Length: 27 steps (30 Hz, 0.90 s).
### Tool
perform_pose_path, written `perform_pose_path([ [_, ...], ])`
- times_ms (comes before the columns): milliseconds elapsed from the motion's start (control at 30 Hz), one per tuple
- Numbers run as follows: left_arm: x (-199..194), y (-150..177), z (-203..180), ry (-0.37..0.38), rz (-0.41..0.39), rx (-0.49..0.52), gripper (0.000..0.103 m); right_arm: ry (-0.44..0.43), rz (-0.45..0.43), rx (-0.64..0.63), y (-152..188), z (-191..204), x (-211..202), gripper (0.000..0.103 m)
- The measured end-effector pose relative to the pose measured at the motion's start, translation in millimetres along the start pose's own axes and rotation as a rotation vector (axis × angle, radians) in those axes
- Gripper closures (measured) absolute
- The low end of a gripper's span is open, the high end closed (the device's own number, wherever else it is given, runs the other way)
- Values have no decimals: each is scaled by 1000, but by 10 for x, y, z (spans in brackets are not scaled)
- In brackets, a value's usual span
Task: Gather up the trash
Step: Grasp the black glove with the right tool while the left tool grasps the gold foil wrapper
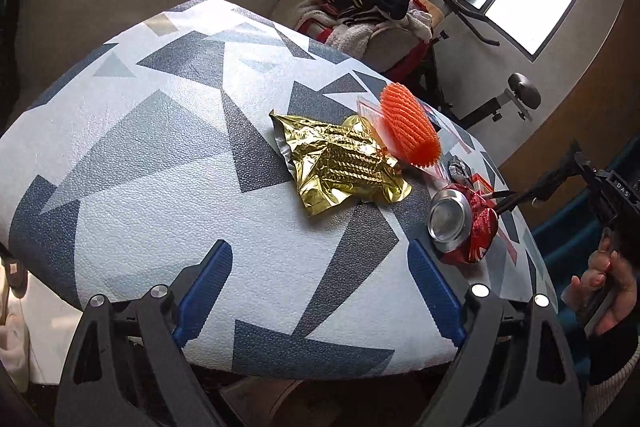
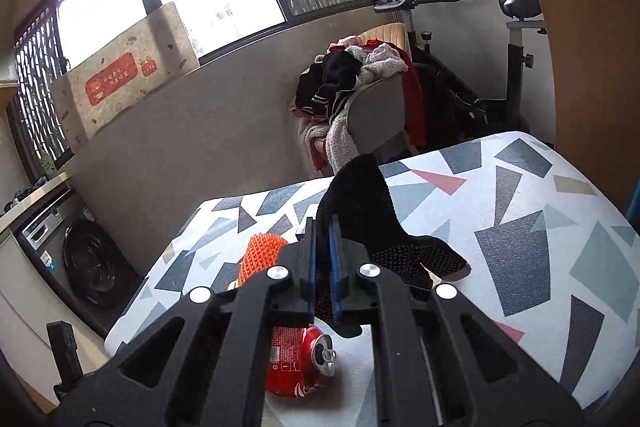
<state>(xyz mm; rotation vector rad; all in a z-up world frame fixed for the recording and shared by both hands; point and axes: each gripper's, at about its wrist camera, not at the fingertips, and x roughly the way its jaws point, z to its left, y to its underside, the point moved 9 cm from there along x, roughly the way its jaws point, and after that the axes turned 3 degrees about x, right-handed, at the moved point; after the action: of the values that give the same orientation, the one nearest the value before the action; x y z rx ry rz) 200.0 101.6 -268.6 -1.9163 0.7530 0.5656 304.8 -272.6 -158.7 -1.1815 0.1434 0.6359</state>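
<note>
In the left wrist view, a crumpled gold foil wrapper, an orange foam net sleeve and a crushed red soda can lie on the patterned table. My left gripper is open and empty, near the table's front edge, short of the wrapper. In the right wrist view, my right gripper is shut on a black fabric glove and holds it above the table. The red can lies below it. The orange sleeve shows to its left.
A clear plastic packet lies under the orange sleeve. A chair piled with clothes stands behind the table, with an exercise bike beside it. A washing machine is at the left. My right gripper's body shows at the right edge.
</note>
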Motion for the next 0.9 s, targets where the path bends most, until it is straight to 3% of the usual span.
perform_pose_path([
  [167, 260, -306, 155, 46, -6, -190, 28, 20, 32, 8, 233, -129, -74, 93],
  [267, 434, -474, 145, -5, -16, -140, 32, 27, 42, 27, 329, -196, -97, 93],
  [467, 716, -600, -52, -69, 0, 97, 32, 40, 57, 23, 456, -247, -123, 93],
  [567, 724, -629, -126, -42, 13, 229, 32, 42, 59, 1, 481, -246, -154, 93],
  [667, 747, -649, -241, -67, 33, 486, 32, 48, 59, -20, 490, -267, -170, 93],
  [767, 861, -565, -396, -60, 100, 740, 32, 45, 65, 6, 502, -318, -140, 93],
  [900, 1033, -463, -525, -49, 178, 975, 35, 45, 70, 14, 521, -312, -118, 93],
])
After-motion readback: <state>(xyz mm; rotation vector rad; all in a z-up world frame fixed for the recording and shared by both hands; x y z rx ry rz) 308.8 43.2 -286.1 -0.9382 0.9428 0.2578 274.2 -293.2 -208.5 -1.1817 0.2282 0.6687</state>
